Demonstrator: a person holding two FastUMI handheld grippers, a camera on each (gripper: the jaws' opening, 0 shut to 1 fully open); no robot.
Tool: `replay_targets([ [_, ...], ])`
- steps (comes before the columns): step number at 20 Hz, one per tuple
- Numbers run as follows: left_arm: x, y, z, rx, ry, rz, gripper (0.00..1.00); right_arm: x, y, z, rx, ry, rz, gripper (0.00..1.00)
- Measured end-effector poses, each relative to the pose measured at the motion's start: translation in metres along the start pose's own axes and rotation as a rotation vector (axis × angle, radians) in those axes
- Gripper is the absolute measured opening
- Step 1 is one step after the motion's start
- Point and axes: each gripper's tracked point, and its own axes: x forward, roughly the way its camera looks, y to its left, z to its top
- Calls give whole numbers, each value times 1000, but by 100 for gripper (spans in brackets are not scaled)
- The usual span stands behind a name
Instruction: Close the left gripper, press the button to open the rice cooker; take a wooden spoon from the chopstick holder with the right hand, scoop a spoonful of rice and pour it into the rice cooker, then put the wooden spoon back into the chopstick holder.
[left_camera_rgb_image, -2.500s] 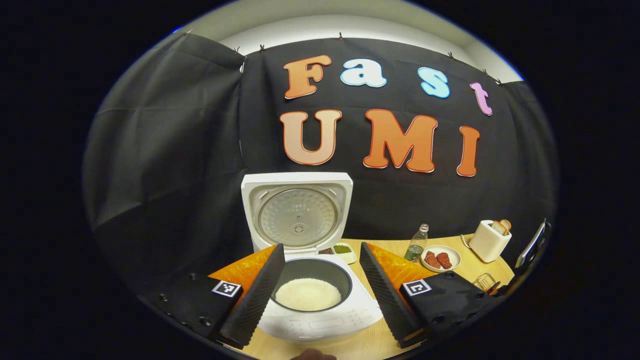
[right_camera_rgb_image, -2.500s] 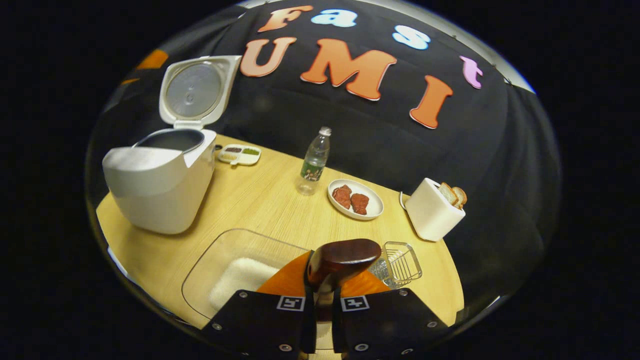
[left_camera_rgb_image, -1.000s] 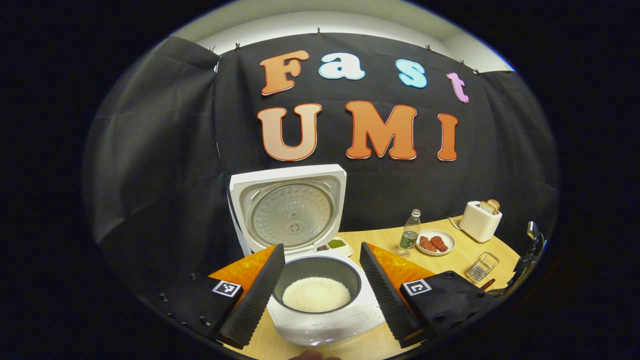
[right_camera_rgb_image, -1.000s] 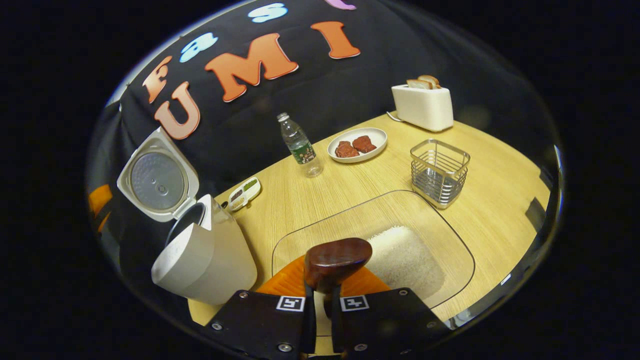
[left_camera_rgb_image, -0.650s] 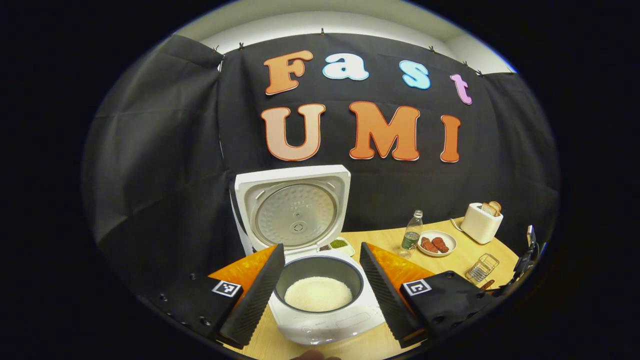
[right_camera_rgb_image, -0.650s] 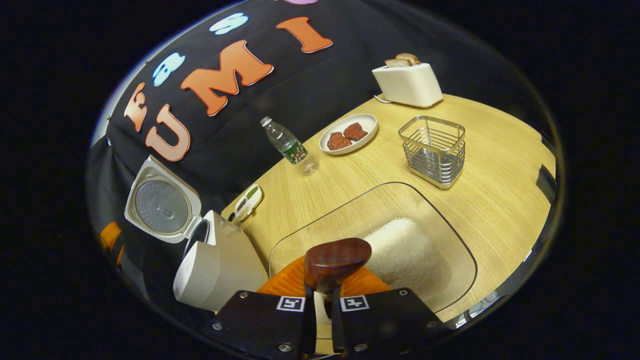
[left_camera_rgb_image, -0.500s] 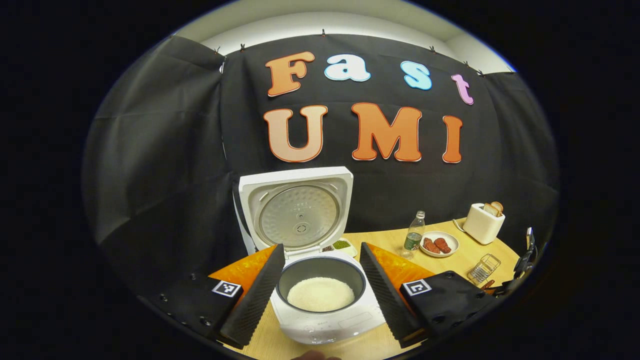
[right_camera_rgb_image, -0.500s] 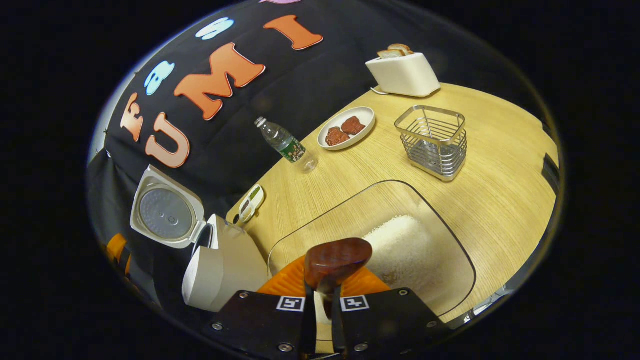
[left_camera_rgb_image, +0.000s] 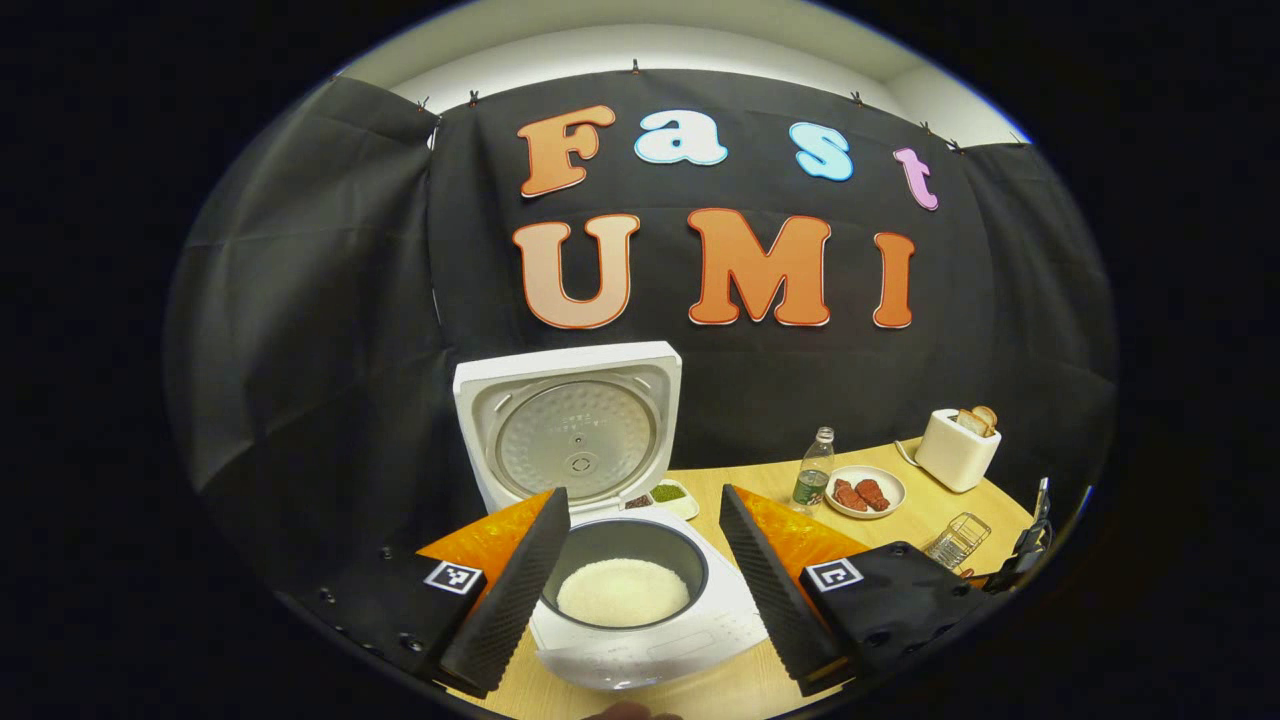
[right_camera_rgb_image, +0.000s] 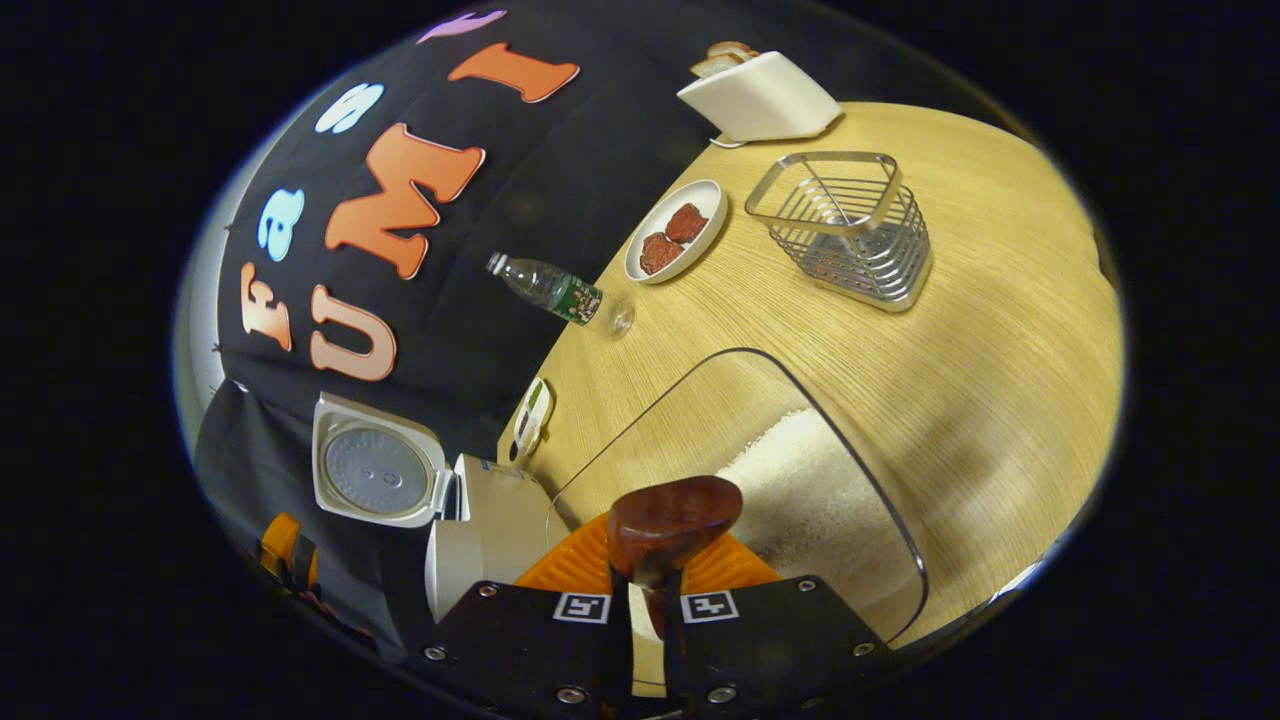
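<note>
The white rice cooker (left_camera_rgb_image: 640, 640) stands with its lid (left_camera_rgb_image: 570, 425) up and white rice in its pot (left_camera_rgb_image: 622, 592). My left gripper (left_camera_rgb_image: 640, 580) hovers open in front of it, a finger on each side of the pot. My right gripper (right_camera_rgb_image: 645, 570) is shut on the dark wooden spoon (right_camera_rgb_image: 672, 522), whose bowl sticks up ahead of the fingers. Below the spoon is the clear glass dish (right_camera_rgb_image: 860, 470) with a heap of rice (right_camera_rgb_image: 800, 490). The wire chopstick holder (right_camera_rgb_image: 845, 225) stands beyond the dish. In the right gripper view the cooker (right_camera_rgb_image: 480, 530) is at lower left.
On the wooden table (right_camera_rgb_image: 1000, 300) are a plate of red food (right_camera_rgb_image: 675, 232), a water bottle (right_camera_rgb_image: 555, 288), a white toaster with bread (right_camera_rgb_image: 755, 95) and a small divided dish (right_camera_rgb_image: 532, 420). The table edge runs close behind the glass dish.
My right gripper has rolled strongly, tilting the scene, and has moved with the spoon from the cooker side over the glass dish, nearer the holder. The left gripper has only drifted slightly.
</note>
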Motion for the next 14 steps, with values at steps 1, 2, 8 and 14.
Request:
replay_targets([
  [1,0,-2,0,1,-3,-2,100,-1,0,3,29,1,19,12],
  [2,2,-4,1,0,-3,-3,99,-4,0,6,54,3,37,12],
  [8,8,-19,2,-44,9,-10,99,-22,-1,47,151,-9,111,11],
  [14,9,-31,11,-76,-17,7,100,-41,6,95,346,-27,222,12],
])
